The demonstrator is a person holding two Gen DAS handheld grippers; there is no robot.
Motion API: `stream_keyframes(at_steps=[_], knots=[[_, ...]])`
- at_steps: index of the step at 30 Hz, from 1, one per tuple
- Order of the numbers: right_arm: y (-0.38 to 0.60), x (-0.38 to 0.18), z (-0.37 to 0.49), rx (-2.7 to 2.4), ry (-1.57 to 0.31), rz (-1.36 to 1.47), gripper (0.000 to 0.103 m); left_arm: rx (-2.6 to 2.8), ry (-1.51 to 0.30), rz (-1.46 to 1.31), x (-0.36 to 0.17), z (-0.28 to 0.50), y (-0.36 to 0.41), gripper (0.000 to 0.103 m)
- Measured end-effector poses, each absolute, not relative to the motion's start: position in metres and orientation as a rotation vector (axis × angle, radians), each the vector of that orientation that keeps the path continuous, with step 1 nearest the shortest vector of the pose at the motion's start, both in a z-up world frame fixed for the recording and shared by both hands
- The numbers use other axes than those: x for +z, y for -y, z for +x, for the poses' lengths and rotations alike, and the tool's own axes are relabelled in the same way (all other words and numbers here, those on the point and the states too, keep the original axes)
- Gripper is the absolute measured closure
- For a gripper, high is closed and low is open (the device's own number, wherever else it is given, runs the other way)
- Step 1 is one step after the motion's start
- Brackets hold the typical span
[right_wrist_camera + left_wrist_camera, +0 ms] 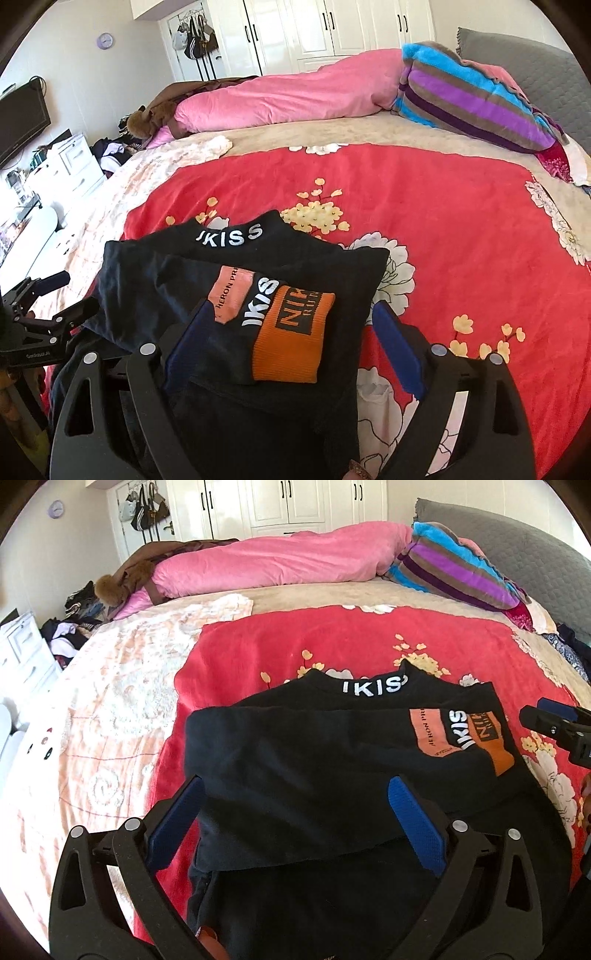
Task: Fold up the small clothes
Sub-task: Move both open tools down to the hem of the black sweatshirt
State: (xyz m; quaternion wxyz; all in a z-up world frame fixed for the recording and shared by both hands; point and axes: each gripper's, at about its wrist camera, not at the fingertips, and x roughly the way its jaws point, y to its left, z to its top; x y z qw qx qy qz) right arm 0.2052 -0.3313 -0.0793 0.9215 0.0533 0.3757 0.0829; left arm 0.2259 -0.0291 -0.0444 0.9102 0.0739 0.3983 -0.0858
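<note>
A black garment with white "JKISS" lettering and a pink and an orange patch lies folded on the red floral blanket of a bed. My left gripper hangs just above the garment's near left part, blue pads wide apart and pressing on nothing. My right gripper stands open over the right part, with the patches between its fingers; its left pad lies close against the cloth's edge. Each gripper shows at the edge of the other's view: right gripper, left gripper.
A pink duvet and a striped blanket lie along the bed's far side, with a brown coat at its left end. A grey headboard is at the right. White drawers and piled clothes stand left of the bed.
</note>
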Motion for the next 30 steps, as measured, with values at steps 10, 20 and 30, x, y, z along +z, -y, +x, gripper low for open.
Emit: stream_keyframes(at_steps=[10, 20, 30], knots=[[0.335, -0.053, 0.184, 0.175, -0.719, 0.124, 0.006, -0.161, -0.777, 0.151, -0.023, 0.21, 0.034, 0.009], [0.347, -0.036, 0.157, 0.166, -0.699, 0.146, 0.005, -0.161, -0.744, 0.106, 0.002, 0.191, 0.031, 0.009], [0.345, -0.022, 0.133, 0.183, -0.693, 0.132, 0.005, -0.108, -0.751, 0.035, 0.015, 0.165, -0.004, 0.009]])
